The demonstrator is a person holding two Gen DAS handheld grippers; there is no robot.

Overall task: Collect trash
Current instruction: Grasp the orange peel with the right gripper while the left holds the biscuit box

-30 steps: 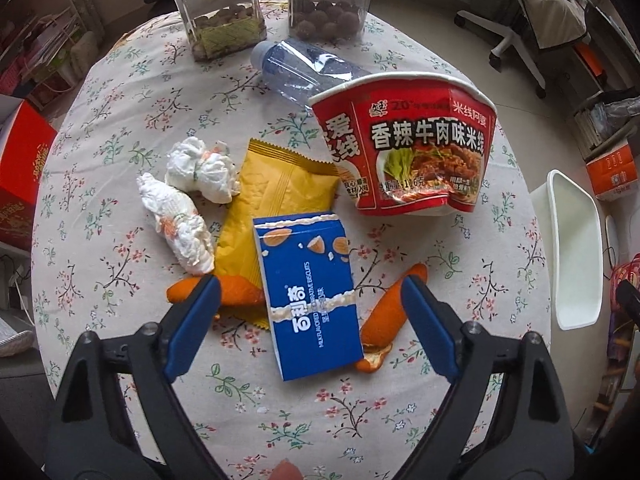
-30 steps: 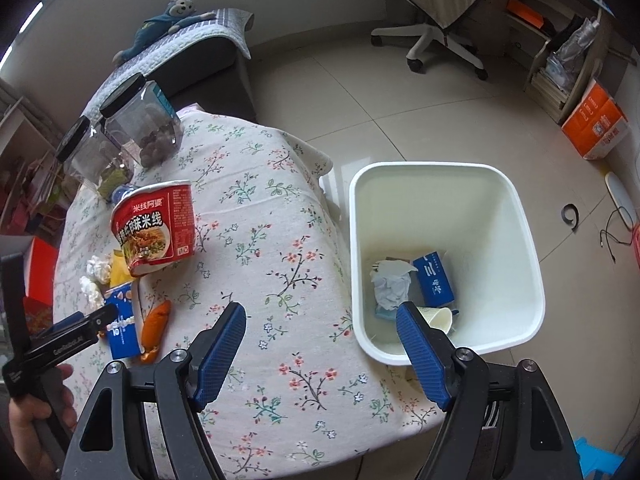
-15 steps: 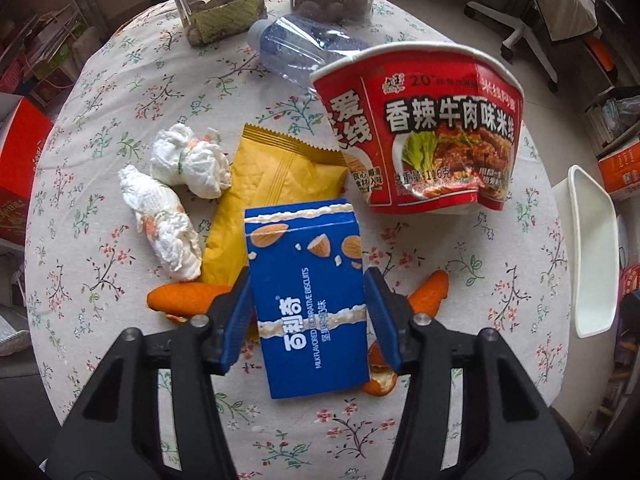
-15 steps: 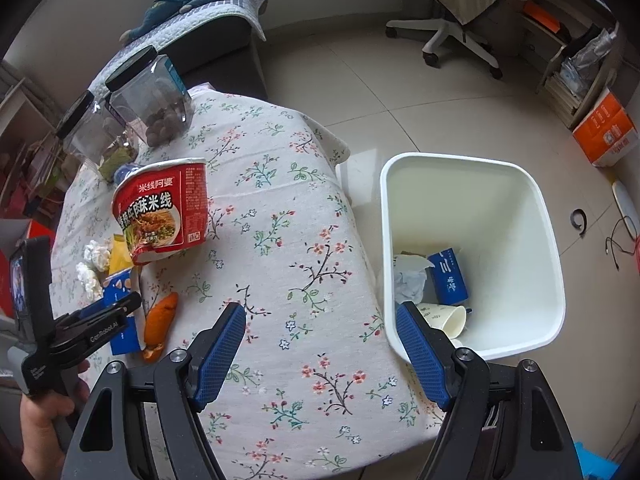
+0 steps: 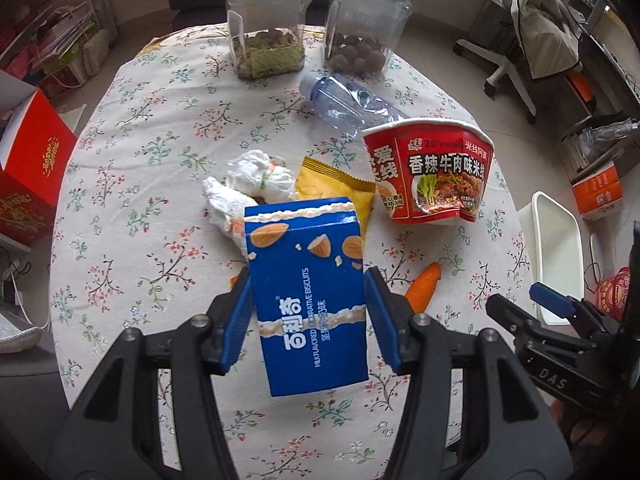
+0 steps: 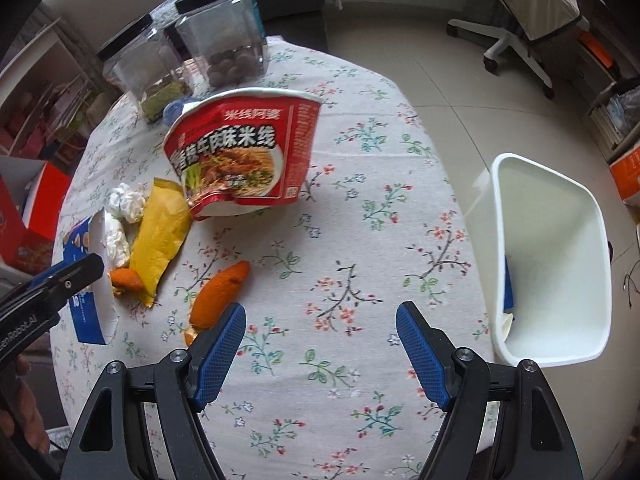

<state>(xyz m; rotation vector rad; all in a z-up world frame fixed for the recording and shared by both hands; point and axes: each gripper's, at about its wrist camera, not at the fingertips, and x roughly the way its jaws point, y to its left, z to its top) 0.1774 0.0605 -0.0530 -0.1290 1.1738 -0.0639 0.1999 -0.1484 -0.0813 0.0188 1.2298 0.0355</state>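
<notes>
the left gripper (image 5: pixel 306 312) is pinching a blue biscuit box (image 5: pixel 306 292) between its two blue pads, one pad pressing on each long side, and the box is sitting tilted above the flowered tablecloth (image 5: pixel 160 184) (its far end is covering part of what lies behind it). its jaws have just been closing, with the box between them. just behind the box, two crumpled white tissues (image 5: pixel 256 178) are lying beside a yellow snack wrapper (image 5: pixel 340 188). a red noodle cup (image 5: pixel 430 172) is standing to the right of the wrapper, and a clear plastic bottle (image 5: pixel 348 104) is lying on its side behind the cup. a piece of orange peel (image 5: pixel 424 286) is resting on the cloth near the right pad. two clear jars (image 5: pixel 272 20) with black lids are standing at the far edge of the table. the right gripper (image 6: pixel 320 354) is hanging spread wide over bare cloth, holding nothing, with the orange peel just beside its left finger (image 6: pixel 218 350). a white bin (image 6: pixel 560 264) is standing on the floor beside the table, off to the right, with some trash showing at its bottom.
</notes>
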